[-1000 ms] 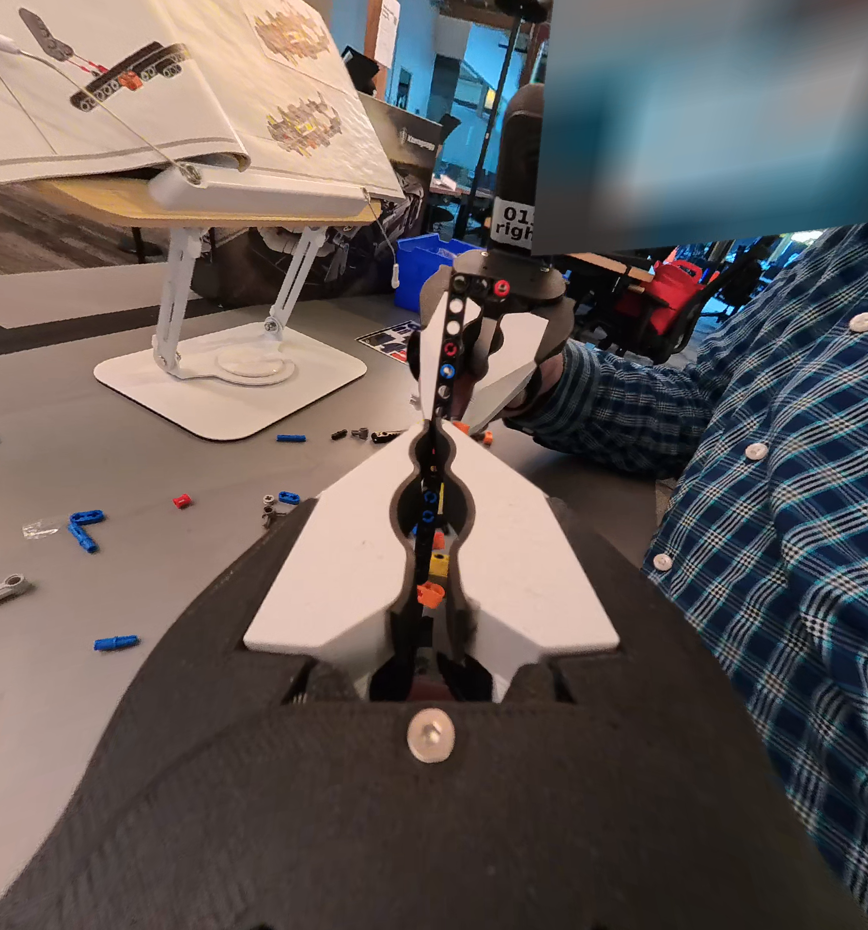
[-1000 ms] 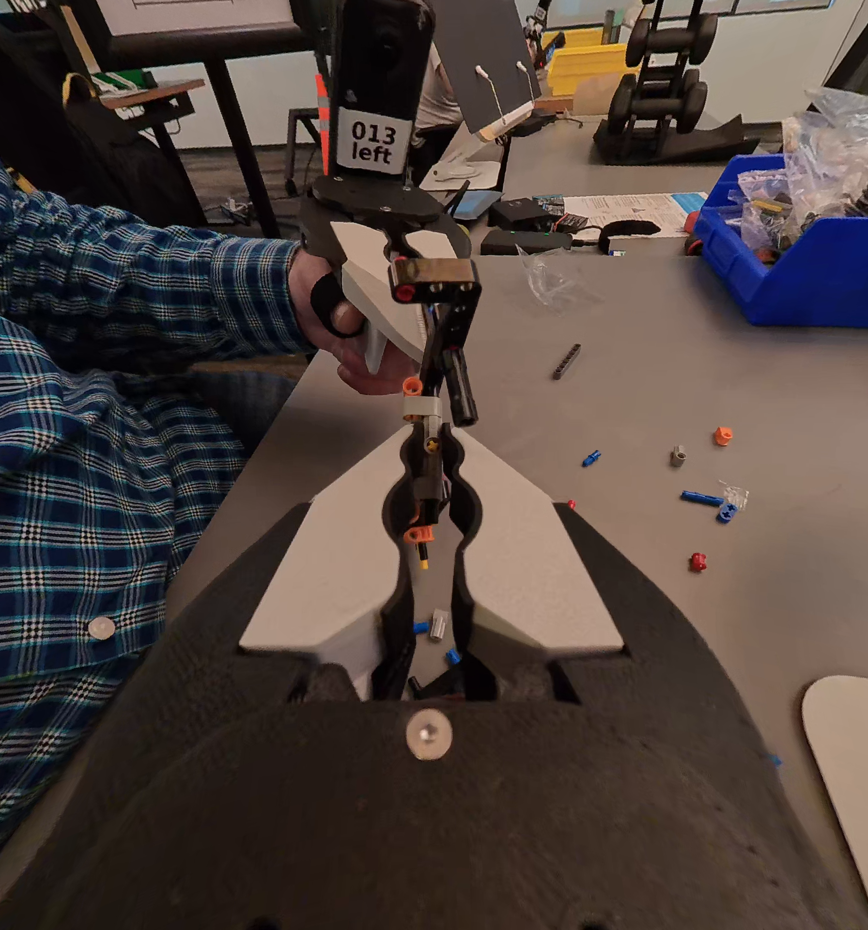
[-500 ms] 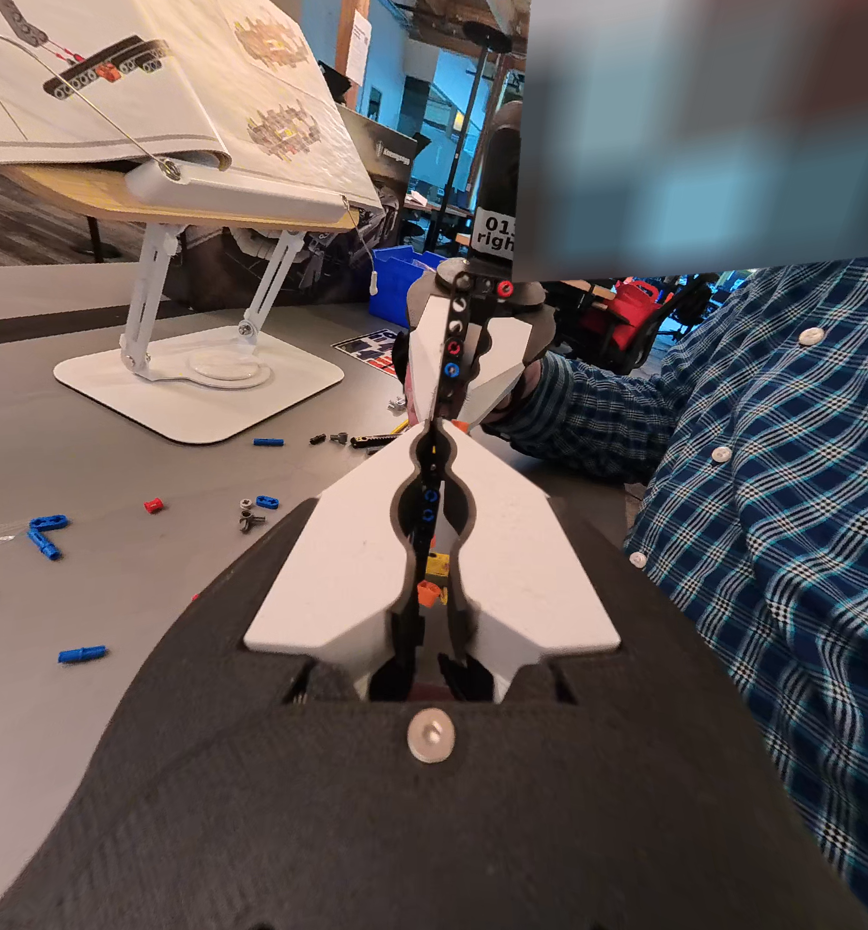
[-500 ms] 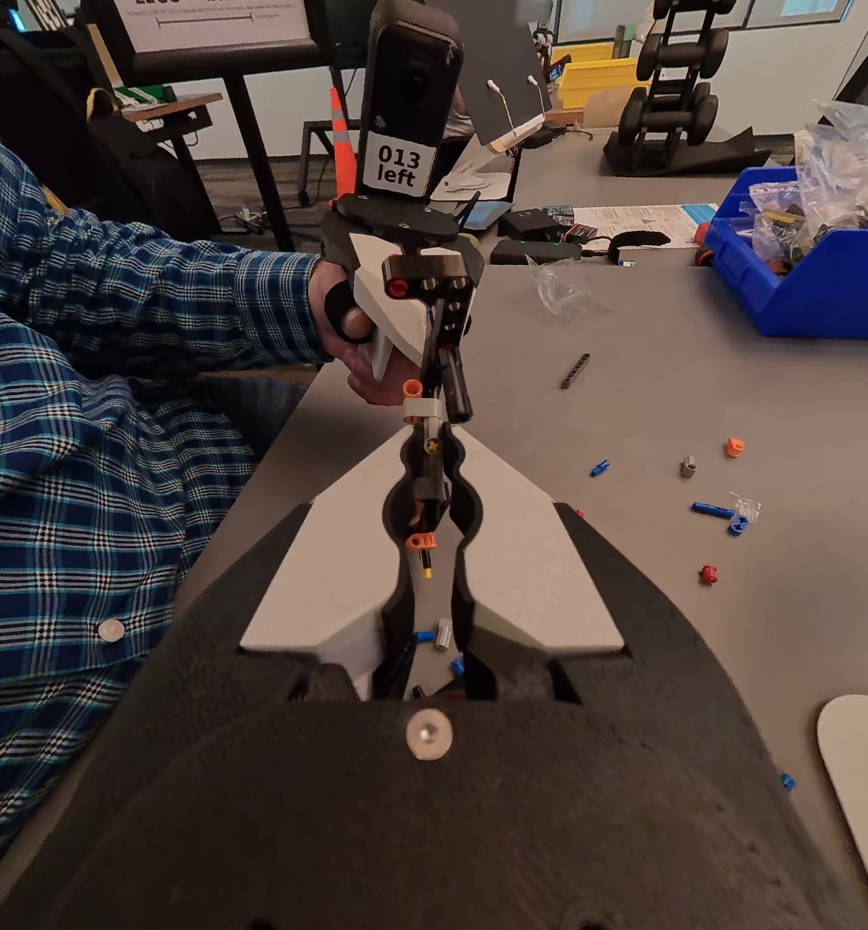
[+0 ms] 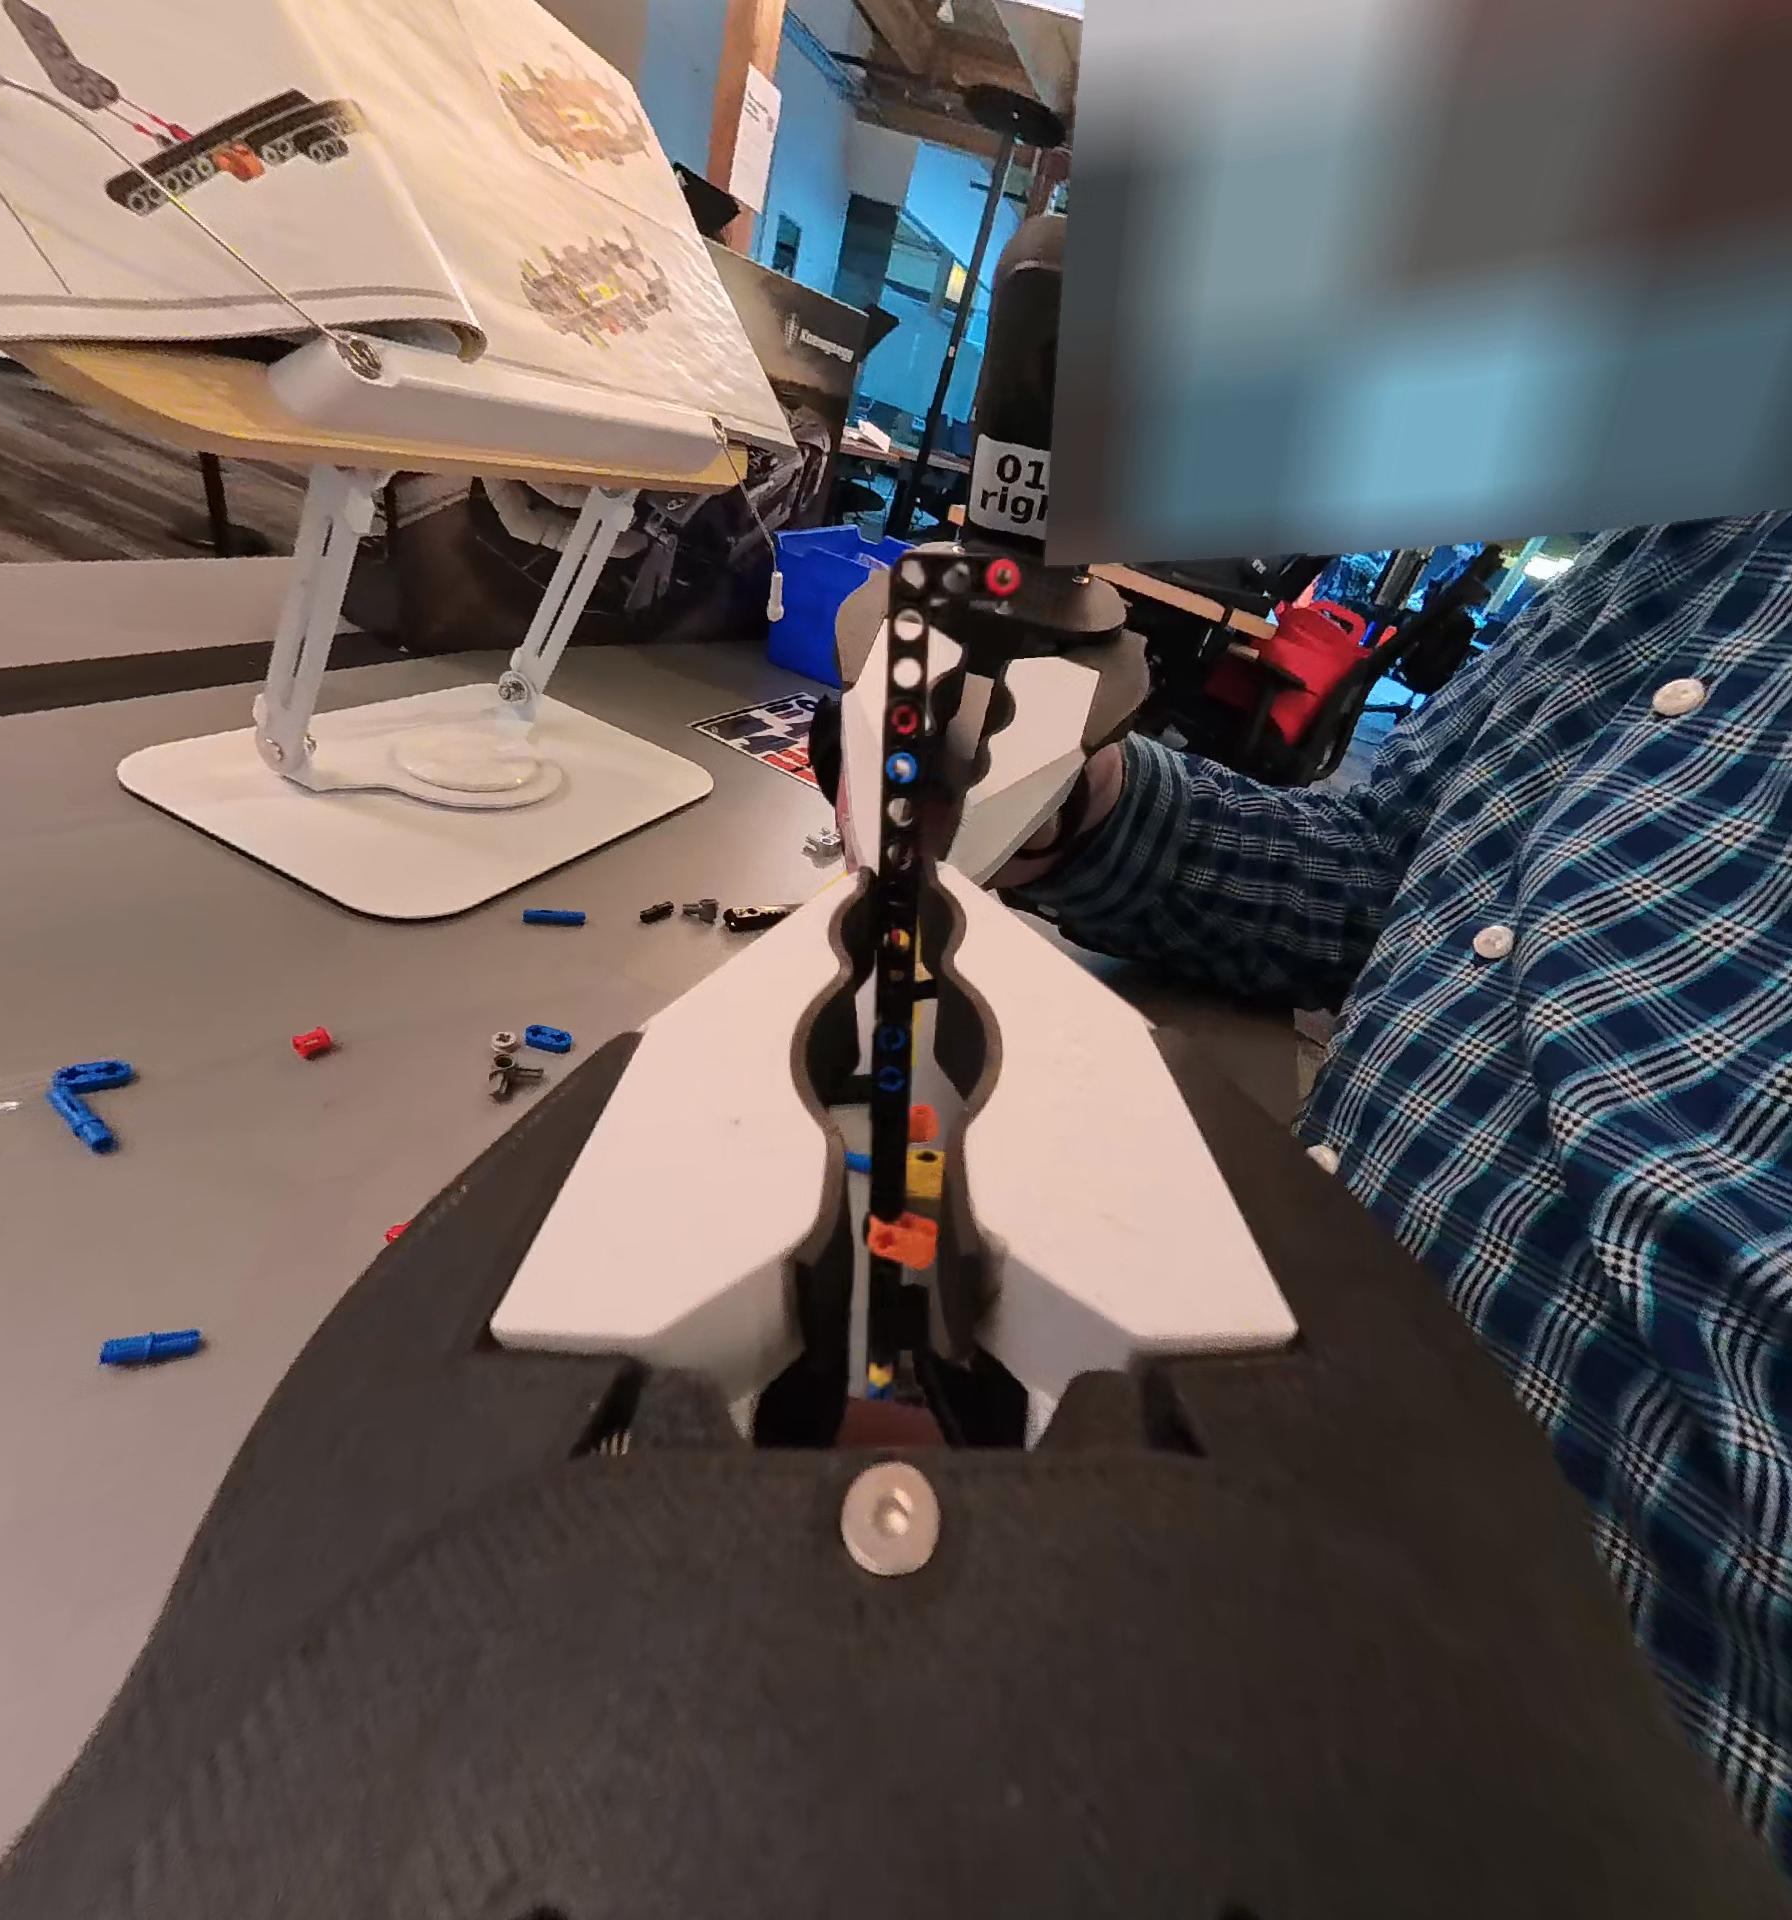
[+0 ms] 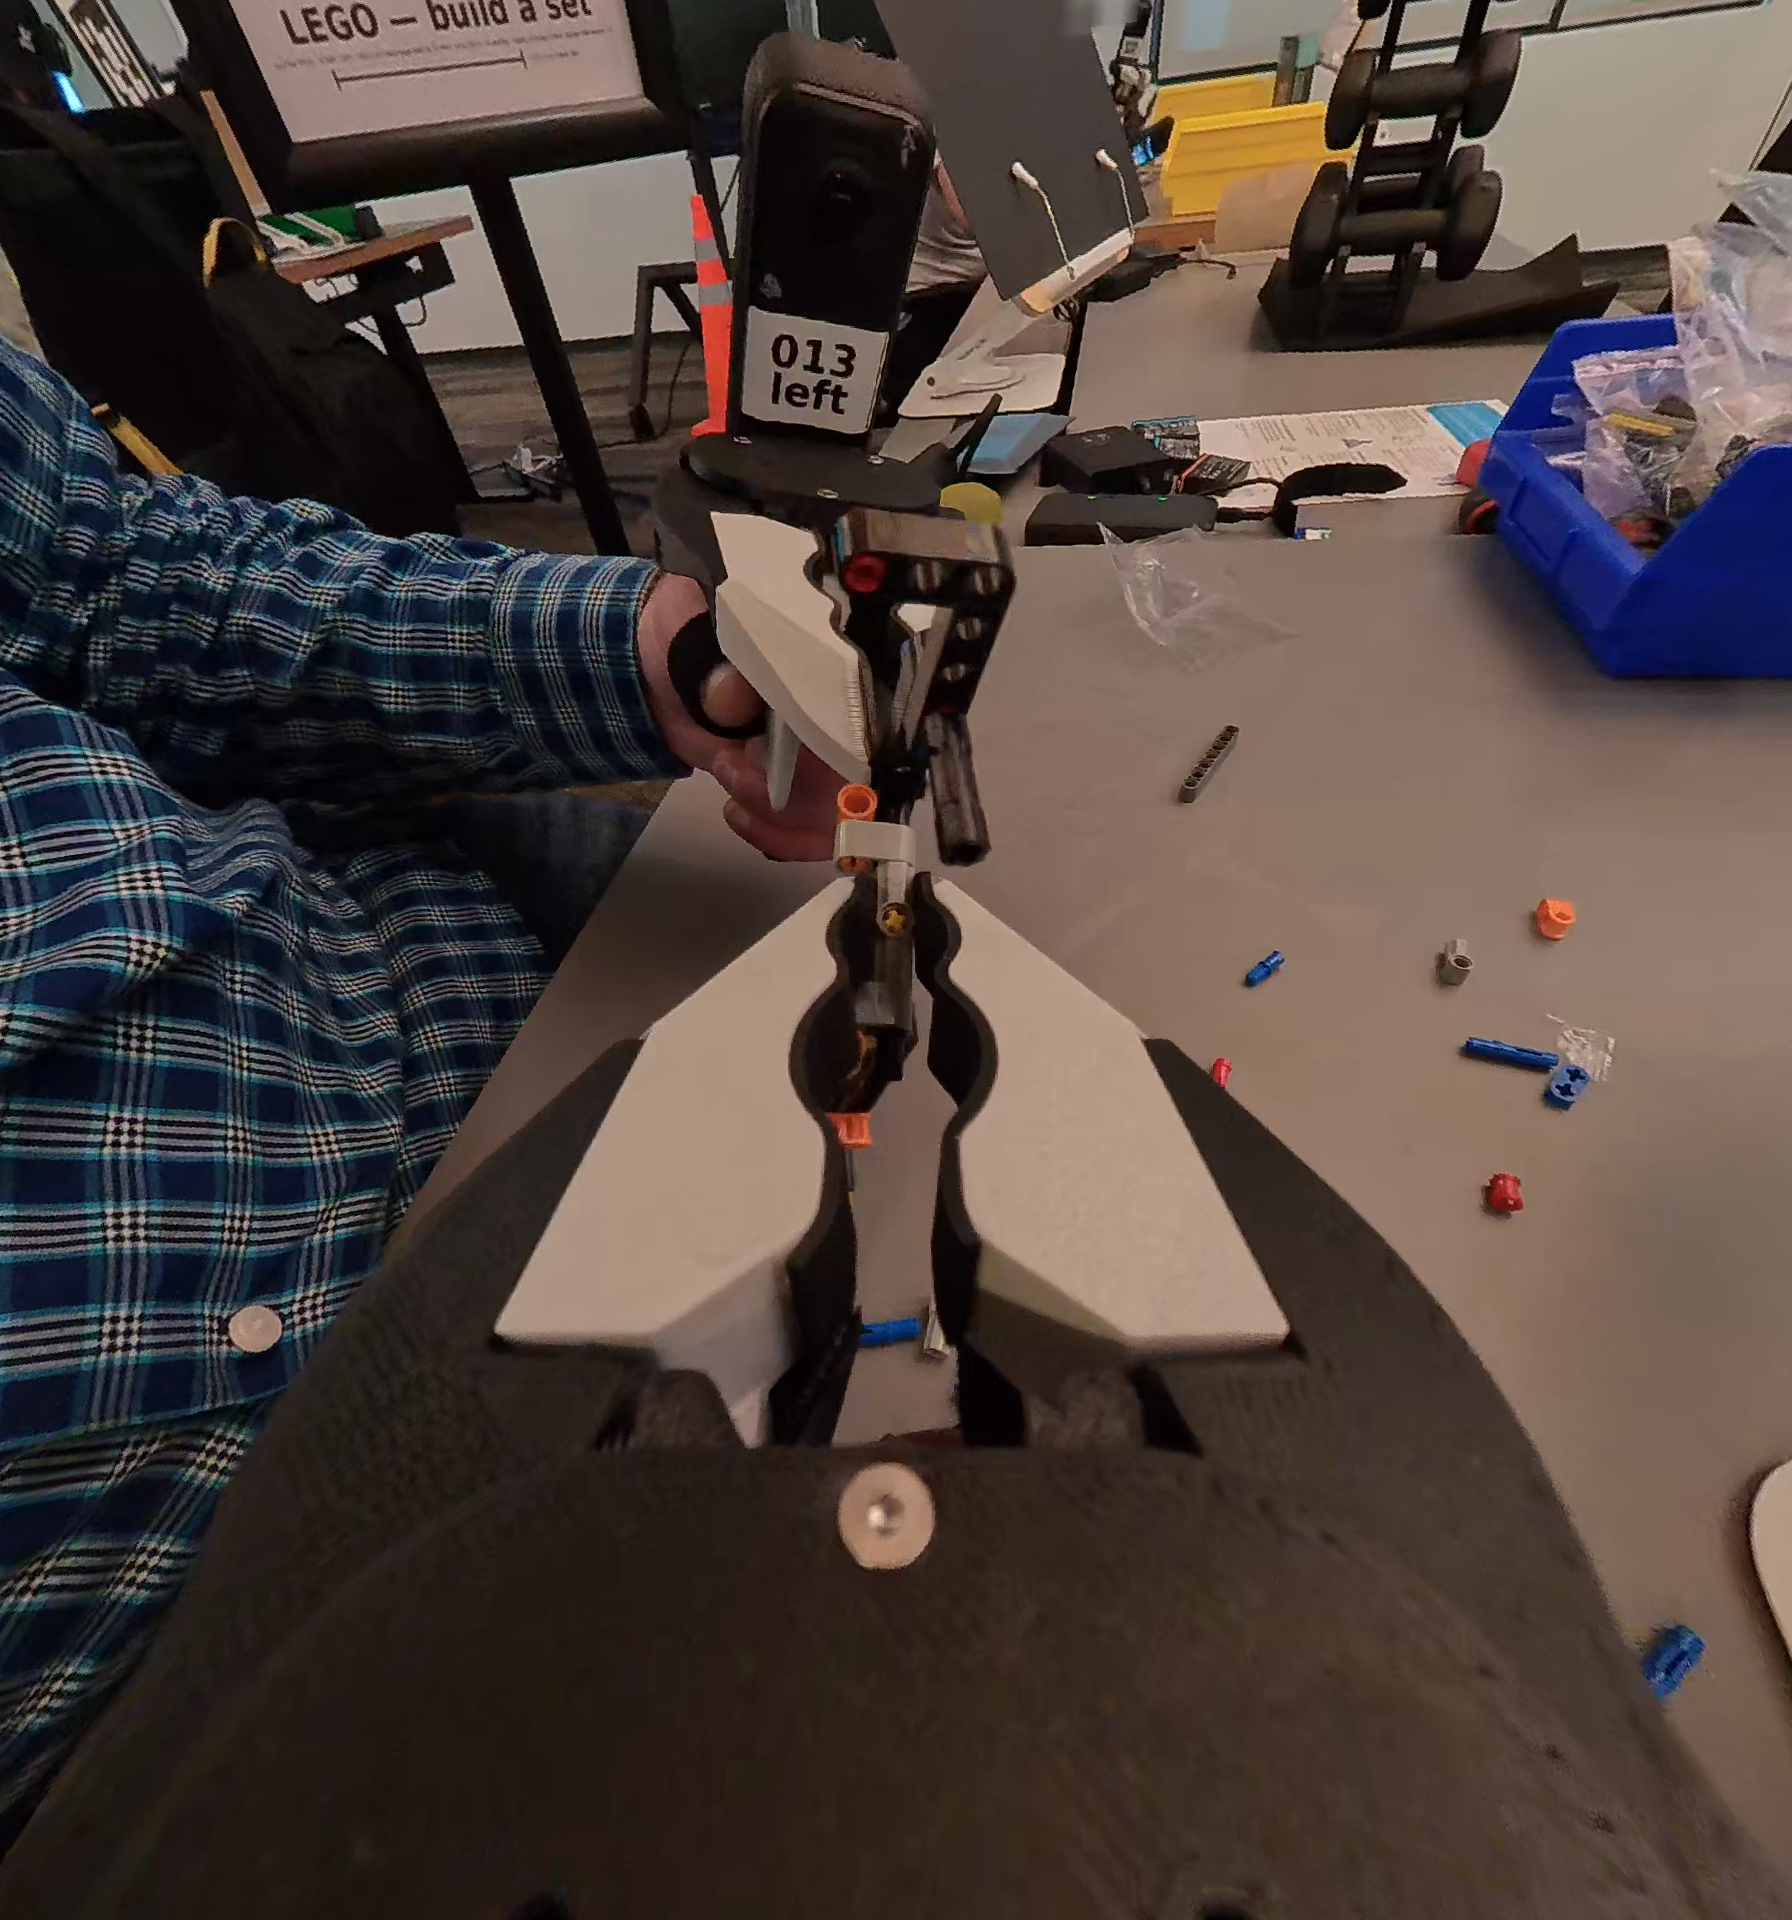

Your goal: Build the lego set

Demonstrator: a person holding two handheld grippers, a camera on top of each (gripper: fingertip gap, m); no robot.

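In the left wrist view, the left gripper (image 5: 897, 894) was clamped on a long black holed beam (image 5: 900, 810) that ran up between its white fingers (image 5: 726, 1132) toward the right gripper (image 5: 933, 842) facing it. The beam carried red and blue pins, and an orange connector (image 5: 902, 1238) sat on it deep in the fingers' gap. Left of the beam, loose blue pins (image 5: 149, 1347) and a red bush (image 5: 311, 1042) lay on the grey table (image 5: 196, 966), with the white book stand (image 5: 414, 790) and its instruction booklet (image 5: 279, 177) beyond them.

In the right wrist view, the right gripper (image 6: 892, 888) was closed on a grey assembly (image 6: 890, 977) joined to the black beam's frame (image 6: 939, 613), which the left gripper (image 6: 871, 727) pinched above it. Right of the frame lay a dark short beam (image 6: 1208, 765), scattered small parts (image 6: 1510, 1051) and a blue bin (image 6: 1702, 540).
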